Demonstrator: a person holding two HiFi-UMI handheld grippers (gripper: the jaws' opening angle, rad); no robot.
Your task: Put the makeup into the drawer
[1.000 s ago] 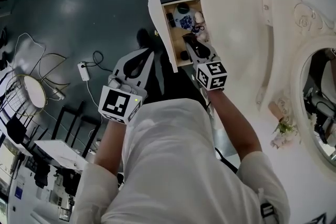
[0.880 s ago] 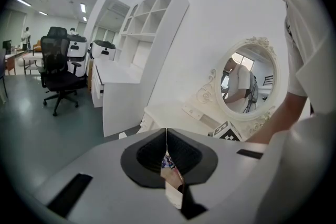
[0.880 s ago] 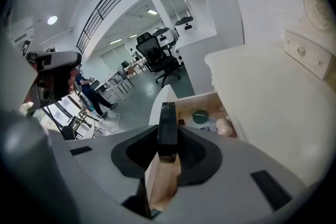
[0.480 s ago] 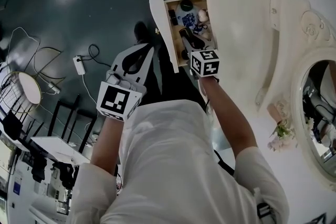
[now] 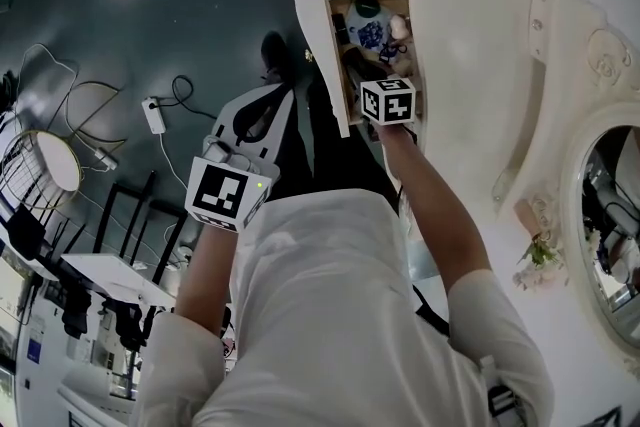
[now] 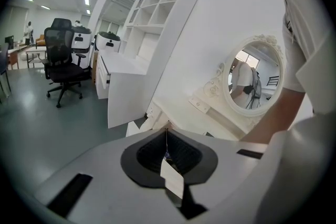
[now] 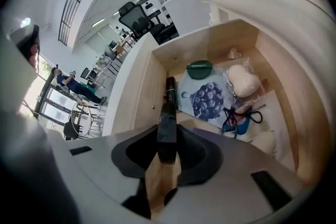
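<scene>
The drawer [image 5: 320,45] of the white dressing table [image 5: 480,35] stands open. My right gripper [image 7: 167,128] reaches down into it, shut on a black makeup stick [image 7: 167,138] held just above the wooden bottom by the drawer's left wall [image 7: 147,86]. In the head view only its marker cube [image 5: 388,101] shows, over the drawer. A second black tube [image 7: 170,91] lies in the drawer just past the held stick. My left gripper [image 5: 283,93] hangs over the dark floor, left of the drawer, with its jaws [image 6: 167,131] shut and nothing in them.
In the drawer lie a green-lidded jar [image 7: 199,69], a blue berry-print pack [image 7: 203,97], a cream sponge in wrap [image 7: 242,81] and a blue item with black cord [image 7: 239,118]. A round mirror [image 5: 610,205] stands on the table. A power strip [image 5: 152,120] lies on the floor.
My right gripper has sunk into the drawer with the black stick, tipping more steeply down. The left gripper has hardly shifted.
</scene>
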